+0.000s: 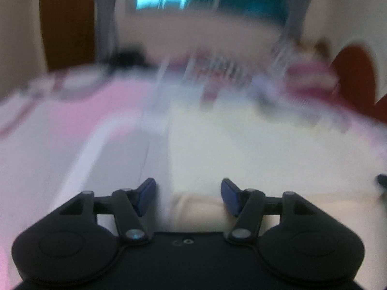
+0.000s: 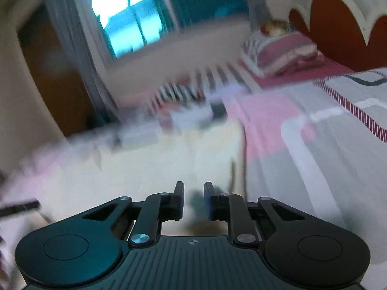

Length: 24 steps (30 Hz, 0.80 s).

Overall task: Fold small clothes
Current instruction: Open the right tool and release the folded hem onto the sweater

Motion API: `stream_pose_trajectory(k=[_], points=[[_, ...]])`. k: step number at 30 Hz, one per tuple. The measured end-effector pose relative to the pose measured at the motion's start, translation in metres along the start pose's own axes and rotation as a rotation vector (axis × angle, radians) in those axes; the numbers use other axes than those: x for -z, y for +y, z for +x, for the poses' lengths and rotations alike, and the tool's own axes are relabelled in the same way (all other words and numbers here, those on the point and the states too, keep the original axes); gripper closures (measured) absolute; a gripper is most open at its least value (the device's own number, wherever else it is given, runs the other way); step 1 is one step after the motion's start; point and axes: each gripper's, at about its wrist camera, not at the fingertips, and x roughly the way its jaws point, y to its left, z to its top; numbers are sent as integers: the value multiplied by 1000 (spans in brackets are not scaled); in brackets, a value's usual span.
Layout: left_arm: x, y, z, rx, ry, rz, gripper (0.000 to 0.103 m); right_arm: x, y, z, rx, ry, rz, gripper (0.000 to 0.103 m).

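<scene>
Cream garment (image 1: 254, 149), the task's thing: a pale, soft, matte cloth lying flat on the bed, filling the field from the centre toward 3 o'clock in the left wrist view and from centre toward 9 o'clock in the right wrist view (image 2: 154, 169). Heavy motion blur hides seams and outline; a thicker rolled or folded edge seems to lie just ahead of the left tongs. Judged from its flat lie, it is spread out for folding, with no grip on it at present.

Left gripper (image 1: 188, 194): rigid black linkage, blue pads, spread wide over the cloth and empty. Right gripper (image 2: 193, 200): same build, tongs partly apart with a narrow gap, nothing visibly pinched; the cloth beneath is shadowed. Both are low and near the fabric, probably placed to take an edge.

Bedspread (image 2: 314, 159): grey and pink panels with white bands, smooth woven look, surrounding the garment. Folded pink and striped pile (image 2: 283, 53) at 1 o'clock. Dark red, cream-trimmed arched headboard (image 2: 338, 24) beyond. Window (image 2: 121, 17) at 11 o'clock.
</scene>
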Motion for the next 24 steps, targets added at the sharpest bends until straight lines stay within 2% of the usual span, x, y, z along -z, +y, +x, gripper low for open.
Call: stream_pose_trajectory(k=[2, 3, 5, 7, 9, 10, 11, 13, 14, 15, 18, 19, 20, 21, 22, 23, 24], points=[[-3, 9, -9, 14, -12, -48, 41, -1, 4, 0, 27, -8, -23, 90], [-7, 7, -17, 0, -46, -43, 43, -4, 8, -4, 13, -31, -37, 90], [-19, -3, -29, -2, -137, -11, 41, -12, 21, -3, -46, -75, -57, 90], [-37, -25, -25, 34, -175, 57, 33, -23, 40, 12, -98, -63, -65, 90], [-52, -45, -12, 61, -174, 125, 26, -31, 68, 35, -180, -53, -93, 90], [-58, -51, -1, 65, -157, 146, 26, -34, 80, 46, -205, -38, -107, 90], [-62, -55, 11, 54, -134, 155, 27, -36, 94, 58, -234, -22, -118, 90], [-66, -47, 34, 44, -89, 145, 35, -36, 108, 76, -275, 8, -125, 90], [-67, -40, 47, 36, -44, 141, 34, -35, 113, 84, -272, 20, -135, 90], [-65, -32, 58, 14, -2, 138, 30, -33, 114, 90, -261, 33, -145, 90], [-60, 1, 60, 48, -44, 69, 29, -31, 89, 95, -126, 1, -104, 90], [-59, 4, 60, 19, -45, 78, 19, -33, 72, 96, -84, -9, -47, 91], [-57, 7, 61, -2, -40, 70, 17, -33, 57, 95, -105, -8, 3, 90], [-55, 13, 59, 7, -48, 37, 21, -33, 48, 94, -140, 1, 27, 90], [-53, 11, 51, -14, -68, 32, 34, -35, 47, 90, -147, 8, 16, 90], [-49, 2, 39, -42, -107, 68, 35, -36, 49, 83, -143, -1, -8, 90], [-45, -10, 28, -47, -146, 110, 31, -37, 52, 74, -162, -26, -32, 90]])
